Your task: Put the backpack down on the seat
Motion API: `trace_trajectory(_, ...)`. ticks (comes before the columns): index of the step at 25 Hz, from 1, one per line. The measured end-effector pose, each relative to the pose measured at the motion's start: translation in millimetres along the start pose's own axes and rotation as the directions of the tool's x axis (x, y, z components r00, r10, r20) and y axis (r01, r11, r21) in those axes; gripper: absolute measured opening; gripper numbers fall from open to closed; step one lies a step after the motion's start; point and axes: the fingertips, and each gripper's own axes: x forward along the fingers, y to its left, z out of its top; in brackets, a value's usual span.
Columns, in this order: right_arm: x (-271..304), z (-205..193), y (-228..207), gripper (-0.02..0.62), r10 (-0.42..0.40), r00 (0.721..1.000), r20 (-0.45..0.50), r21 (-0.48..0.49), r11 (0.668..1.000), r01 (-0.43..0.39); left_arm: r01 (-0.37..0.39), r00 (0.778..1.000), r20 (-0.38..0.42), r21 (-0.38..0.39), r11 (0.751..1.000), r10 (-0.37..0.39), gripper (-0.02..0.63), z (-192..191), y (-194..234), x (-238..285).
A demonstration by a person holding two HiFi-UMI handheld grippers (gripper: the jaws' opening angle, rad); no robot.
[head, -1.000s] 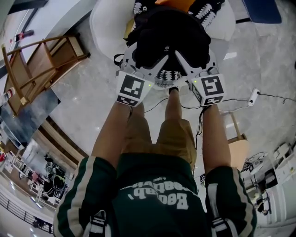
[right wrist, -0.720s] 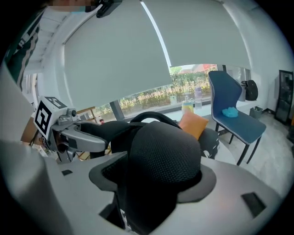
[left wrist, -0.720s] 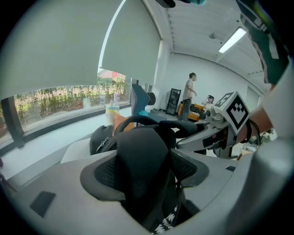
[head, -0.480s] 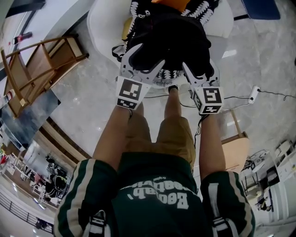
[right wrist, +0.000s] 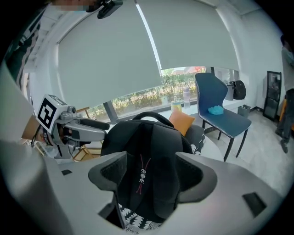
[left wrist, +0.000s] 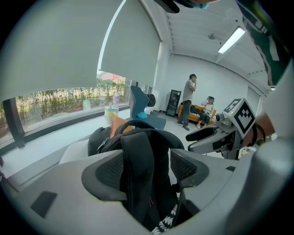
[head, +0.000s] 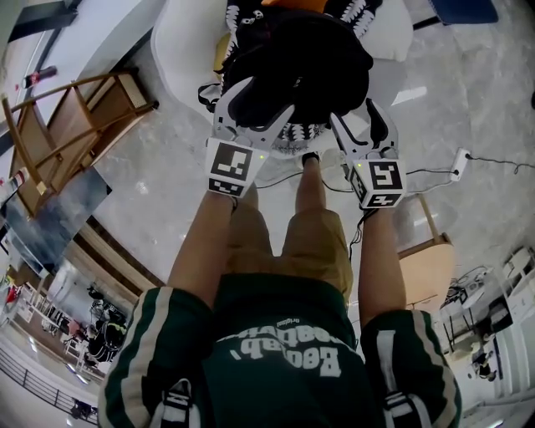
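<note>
A black backpack [head: 301, 58] rests upright on the white seat [head: 180, 42], on a black-and-white patterned cover [head: 297, 134], with an orange cushion [head: 288, 4] behind it. My left gripper [head: 251, 104] is at its near left side and my right gripper [head: 358, 121] at its near right side. Both stand open. In the left gripper view a shoulder strap [left wrist: 138, 174] hangs between the wide jaws of the left gripper [left wrist: 147, 170]. In the right gripper view the backpack's [right wrist: 147, 151] front fills the gap of the right gripper [right wrist: 151, 176], which is not clamping it.
A wooden chair [head: 67, 117] stands on the marble floor to the left, a wooden stool [head: 422, 267] to the right. A cable and plug [head: 458, 163] lie on the floor. A blue chair [right wrist: 220, 108] stands beyond the seat. Two people [left wrist: 188, 101] are far off.
Both grippers' jaws have spread wider and let go of the backpack. They have drawn back slightly toward me while the backpack stays on the seat.
</note>
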Motion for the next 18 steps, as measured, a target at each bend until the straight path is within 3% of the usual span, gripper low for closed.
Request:
trace_trajectory(6,-2.8,9.7,2.8,0.295,0.006,1.0,0.027,-0.012,1.0,-0.005,-0.001,1.0,0.018,0.01,1.0,0.001,0.33,9.9,-4.6,1.8)
trace_trajectory(11,-5.7,15.1,15.8,0.291,0.07,0.997,0.039,-0.064,0.996,-0.067,0.002,1.0,0.024,0.006,1.0,-0.002,0.328,10.9,-5.5,1.8)
trace_trajectory(12,-7.7,18.0,17.9,0.276,0.081,0.995,0.052,-0.067,0.995,-0.078,-0.006,1.0,0.025,0.011,1.0,0.006,0.31,11.2,-4.8,0.6)
trace_trajectory(13,-10.0,21.4,18.4,0.067,0.083,0.994,0.067,-0.068,0.995,-0.079,-0.022,1.0,0.022,0.018,1.0,0.022,0.181,11.3,-3.3,-0.6)
trace_trajectory(14,-11.6,23.9,18.1,0.035,0.078,0.994,0.075,-0.071,0.995,-0.073,-0.041,0.999,0.017,0.026,0.999,0.041,0.017,10.9,-1.3,-1.6)
trace_trajectory(18,-12.3,25.5,21.5,0.034,0.069,0.995,0.071,-0.107,0.992,-0.061,-0.044,0.999,0.023,0.021,0.999,0.044,0.017,10.7,-4.5,-2.4)
